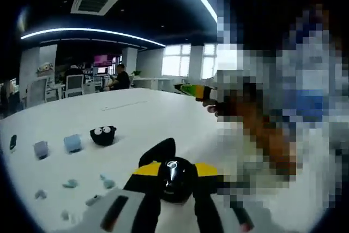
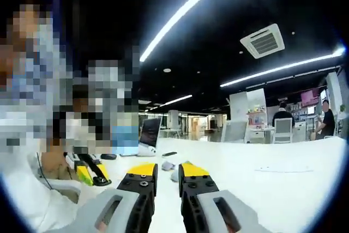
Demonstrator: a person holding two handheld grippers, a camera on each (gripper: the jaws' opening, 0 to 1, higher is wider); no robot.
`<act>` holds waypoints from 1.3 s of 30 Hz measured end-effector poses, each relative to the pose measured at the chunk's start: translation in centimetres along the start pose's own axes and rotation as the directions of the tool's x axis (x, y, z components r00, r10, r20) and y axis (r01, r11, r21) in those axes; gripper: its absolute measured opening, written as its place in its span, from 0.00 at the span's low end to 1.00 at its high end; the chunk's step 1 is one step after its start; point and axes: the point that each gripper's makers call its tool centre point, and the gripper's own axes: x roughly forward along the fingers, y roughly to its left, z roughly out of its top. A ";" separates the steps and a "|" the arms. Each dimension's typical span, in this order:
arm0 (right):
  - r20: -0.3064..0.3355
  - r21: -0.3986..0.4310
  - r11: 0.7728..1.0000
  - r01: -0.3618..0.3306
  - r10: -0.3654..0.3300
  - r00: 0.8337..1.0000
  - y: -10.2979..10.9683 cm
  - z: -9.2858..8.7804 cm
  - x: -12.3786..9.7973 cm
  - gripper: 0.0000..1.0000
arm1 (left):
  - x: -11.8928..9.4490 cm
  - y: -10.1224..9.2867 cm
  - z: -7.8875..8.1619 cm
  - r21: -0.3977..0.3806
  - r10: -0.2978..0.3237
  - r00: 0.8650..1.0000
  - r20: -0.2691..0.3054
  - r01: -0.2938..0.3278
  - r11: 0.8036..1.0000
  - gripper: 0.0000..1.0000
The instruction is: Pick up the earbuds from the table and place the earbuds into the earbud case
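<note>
In the left gripper view, several small teal earbud pieces (image 1: 70, 184) lie scattered on the white table (image 1: 163, 113), left of my left gripper (image 1: 173, 159). Its yellow-tipped jaws flank a black rounded part, so I cannot tell how they stand. Farther back sit a black fuzzy case with eyes (image 1: 103, 135) and two pale blue cases (image 1: 72, 143). In the right gripper view, my right gripper (image 2: 168, 170) is held low over the table with a narrow gap and nothing between its jaws. Two small grey pieces (image 2: 168, 165) lie just beyond its tips.
Another person's green-and-yellow gripper (image 1: 191, 90) reaches in over the table from the right; it is also low at the left (image 2: 90, 174). A laptop (image 2: 148, 133) and a dark flat object (image 2: 169, 154) lie on the far table. Office chairs and people are in the background.
</note>
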 end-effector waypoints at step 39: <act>0.014 -0.018 1.000 0.005 -0.005 1.000 -0.1 1.0 -0.7 0.14 | 5.5 -1.3 -3.4 0.015 0.004 0.993 -0.118 -0.002 1.000 0.23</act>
